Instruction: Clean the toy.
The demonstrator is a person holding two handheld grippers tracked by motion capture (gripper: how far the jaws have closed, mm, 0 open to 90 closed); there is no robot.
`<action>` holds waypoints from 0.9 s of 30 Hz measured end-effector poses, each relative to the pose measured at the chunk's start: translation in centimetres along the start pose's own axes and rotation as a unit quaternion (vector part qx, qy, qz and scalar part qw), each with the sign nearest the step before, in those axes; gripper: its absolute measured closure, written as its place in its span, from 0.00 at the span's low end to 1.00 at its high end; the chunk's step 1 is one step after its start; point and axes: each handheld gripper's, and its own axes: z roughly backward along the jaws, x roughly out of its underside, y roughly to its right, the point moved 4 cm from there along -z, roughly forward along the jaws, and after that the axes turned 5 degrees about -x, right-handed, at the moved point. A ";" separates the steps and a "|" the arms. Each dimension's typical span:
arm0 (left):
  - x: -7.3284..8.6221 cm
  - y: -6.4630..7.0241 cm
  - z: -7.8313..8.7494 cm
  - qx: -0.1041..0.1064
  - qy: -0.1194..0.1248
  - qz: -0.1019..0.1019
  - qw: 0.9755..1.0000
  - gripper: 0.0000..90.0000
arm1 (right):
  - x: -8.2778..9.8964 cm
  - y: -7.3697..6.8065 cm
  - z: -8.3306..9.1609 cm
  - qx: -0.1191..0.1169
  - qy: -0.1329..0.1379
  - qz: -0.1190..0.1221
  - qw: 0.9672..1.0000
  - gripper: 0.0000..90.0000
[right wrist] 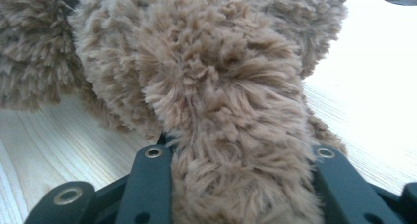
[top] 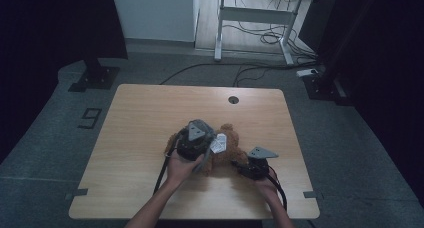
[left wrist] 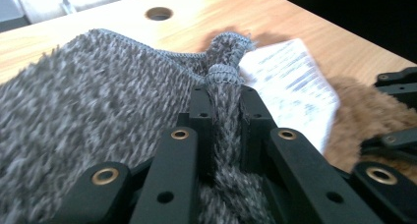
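A brown plush bear (top: pixel 227 150) is lying near the middle of the tabletop (top: pixel 140 118), partly covered by a grey knitted garment (left wrist: pixel 98 116) with a white paper tag (left wrist: pixel 290 86) beside it. In the left gripper view, the left gripper (left wrist: pixel 225 111) is seen with its fingers (left wrist: pixel 201 116) pinched almost fully together on a narrow bunched edge of the knit. In the right gripper view, the right gripper (right wrist: pixel 241 160) is closed partway around a thick furry limb of the bear, the plush being squeezed between the fingers. A slip is judged likely at the left side, since only a thin fold of stretchy knit is held and could be pulled free under tension. The bear could also be dragged across the tabletop if the plush compresses and the right hold loosens, and the tag could be creased or torn if it is caught under the garment
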 end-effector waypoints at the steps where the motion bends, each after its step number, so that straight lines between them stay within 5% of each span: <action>1: 0.1 -0.4 0.3 -0.001 0.001 0.005 1.000 0.88 | 0.0 0.0 0.0 0.000 0.000 -0.001 1.000 0.69; 10: 2.2 -5.9 3.5 -0.019 0.016 0.063 0.998 0.88 | 0.1 0.0 0.0 -0.004 0.003 -0.006 1.000 0.69; 17: 4.7 -9.1 4.3 -0.031 -0.002 0.108 0.994 0.88 | 0.1 0.2 0.0 -0.009 0.006 -0.015 1.000 0.69; 21: 3.2 -8.7 5.0 -0.016 0.019 0.112 0.993 0.88 | 0.1 0.3 0.0 -0.010 0.009 -0.021 1.000 0.69; 27: -2.7 -4.1 4.7 0.026 0.042 0.069 0.996 0.88 | 0.1 0.3 0.0 -0.011 0.009 -0.021 1.000 0.69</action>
